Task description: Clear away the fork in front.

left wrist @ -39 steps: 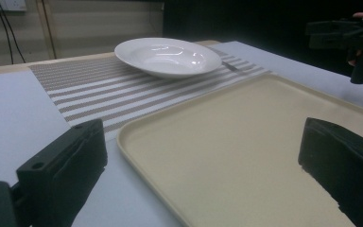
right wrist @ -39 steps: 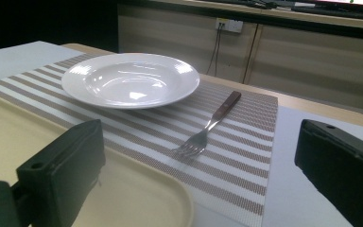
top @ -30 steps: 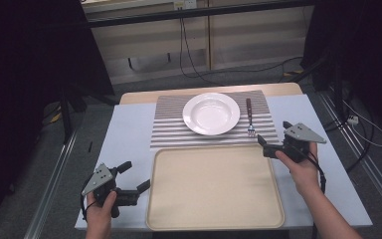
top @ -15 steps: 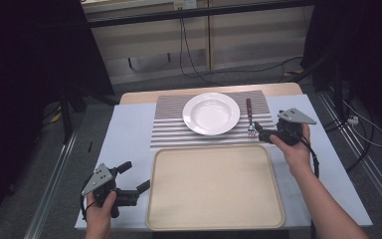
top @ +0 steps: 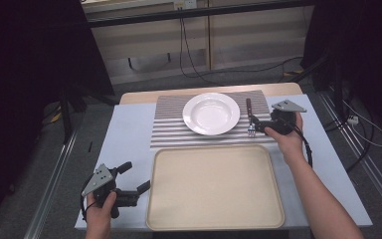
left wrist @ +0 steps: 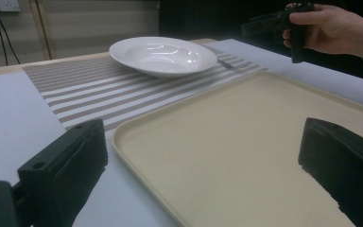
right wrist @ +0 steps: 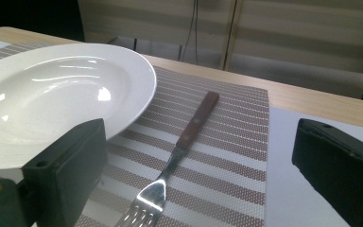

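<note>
Right gripper point(top: 256, 125), jaws apart, hovers at the fork point(top: 250, 118) right of centre; left gripper point(top: 138, 180), lower left, gapes beside the tray point(top: 214, 219)

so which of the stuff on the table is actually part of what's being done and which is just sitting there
In play:
- fork, between the open fingers of the right gripper
- likely the tray, as a drop spot

Lying about, for now:
- plate
- striped placemat
- left gripper, open beside the tray
</note>
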